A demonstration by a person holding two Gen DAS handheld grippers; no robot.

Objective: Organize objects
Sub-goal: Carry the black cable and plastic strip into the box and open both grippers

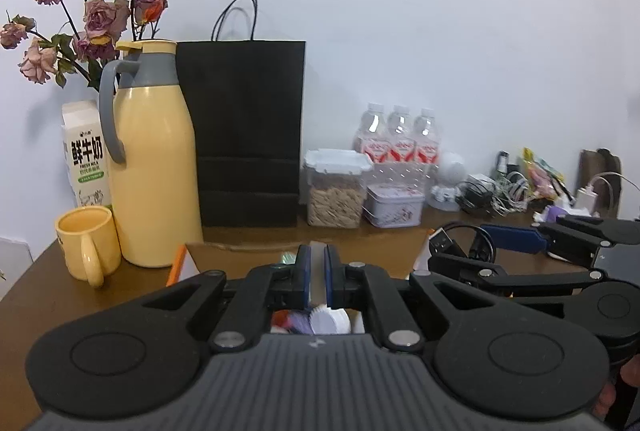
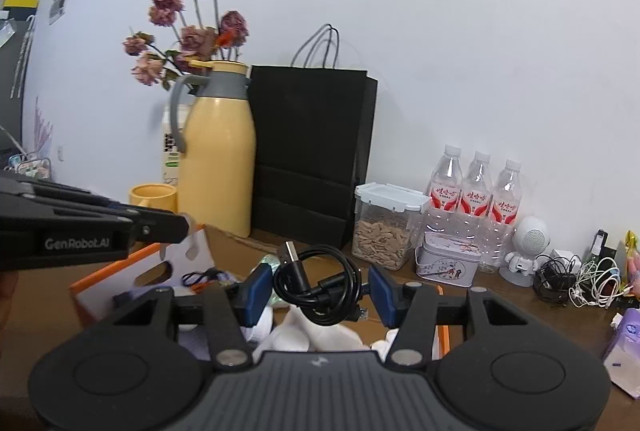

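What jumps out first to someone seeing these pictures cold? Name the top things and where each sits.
The right gripper in the foreground is shut on a coiled black USB cable, above an open cardboard box. Behind, against the white wall, a tall yellow thermos jug stands left of a black paper bag, with dried roses rising behind the jug.
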